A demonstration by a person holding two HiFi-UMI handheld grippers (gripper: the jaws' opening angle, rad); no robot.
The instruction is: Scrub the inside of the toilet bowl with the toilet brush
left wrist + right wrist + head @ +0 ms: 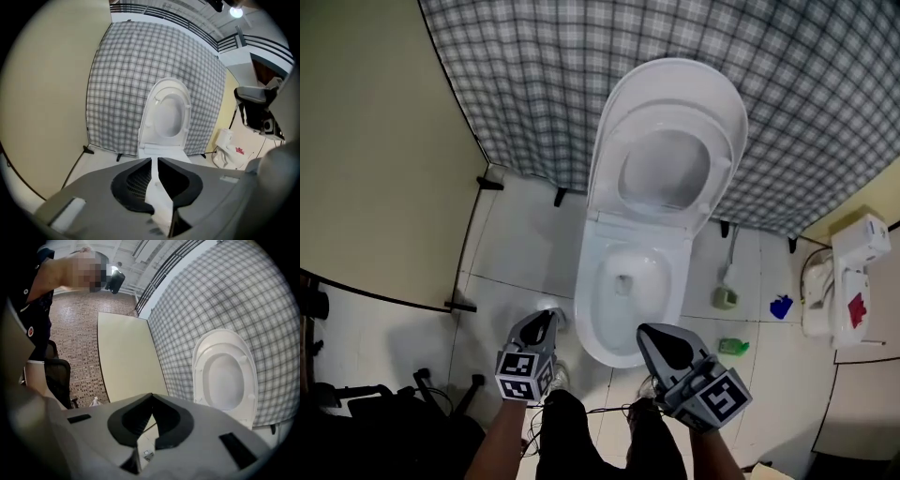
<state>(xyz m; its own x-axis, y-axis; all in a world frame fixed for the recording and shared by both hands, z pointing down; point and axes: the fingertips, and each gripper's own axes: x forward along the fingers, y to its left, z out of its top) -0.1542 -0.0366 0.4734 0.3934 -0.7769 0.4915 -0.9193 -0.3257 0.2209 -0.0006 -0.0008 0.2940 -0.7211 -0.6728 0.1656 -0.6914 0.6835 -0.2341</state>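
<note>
Toilet bowl point(623, 281) is seen at twelve o'clock, with open floor point(525, 246) at nine. Left hand-held gripper point(552, 316) is held slightly parted, right hand-held gripper point(643, 329) closed, both empty. Toilet brush point(727, 292), at three, is shown by the head view only.

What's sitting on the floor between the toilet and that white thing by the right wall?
The head view shows three small things on the tiles: a pale green holder with a white handle, a blue object and a green object.
</note>
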